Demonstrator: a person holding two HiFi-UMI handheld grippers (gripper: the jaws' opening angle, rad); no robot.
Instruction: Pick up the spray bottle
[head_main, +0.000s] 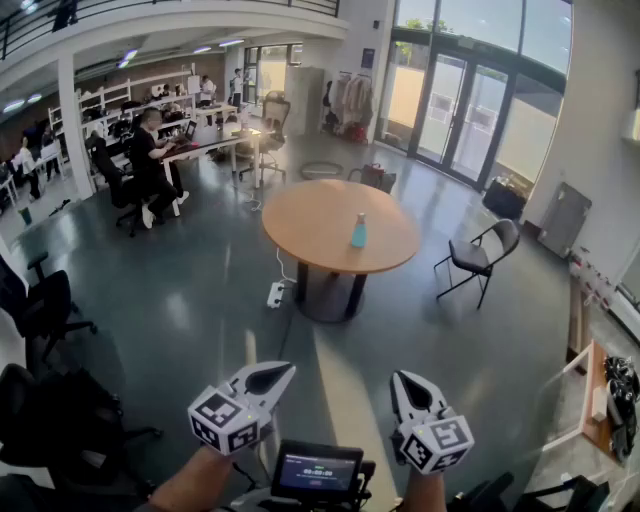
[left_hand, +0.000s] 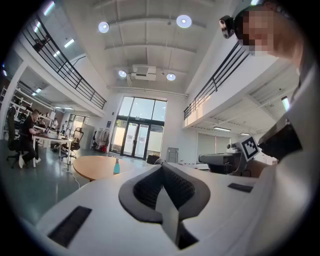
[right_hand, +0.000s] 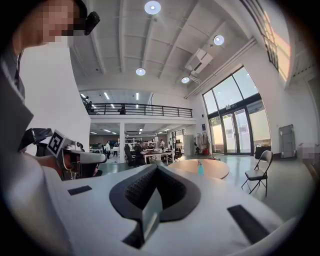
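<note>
Round light-wood table (head_main: 310, 228) on a dark central pedestal stands mid-floor on the glossy grey floor (head_main: 180, 300). White power strip (head_main: 275, 294) lies on the floor just beside the pedestal. Black folding chair (head_main: 478, 258) stands right of the table, apart from it. Tall glass double doors (head_main: 462, 118) are behind. Seated person (head_main: 150, 165) is at a white desk (head_main: 205, 143), far left.

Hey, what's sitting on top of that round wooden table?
Only a light blue spray bottle, standing upright near the middle of the round table. The rest of the tabletop looks bare. The small patch behind the bottle is covered by it.
</note>
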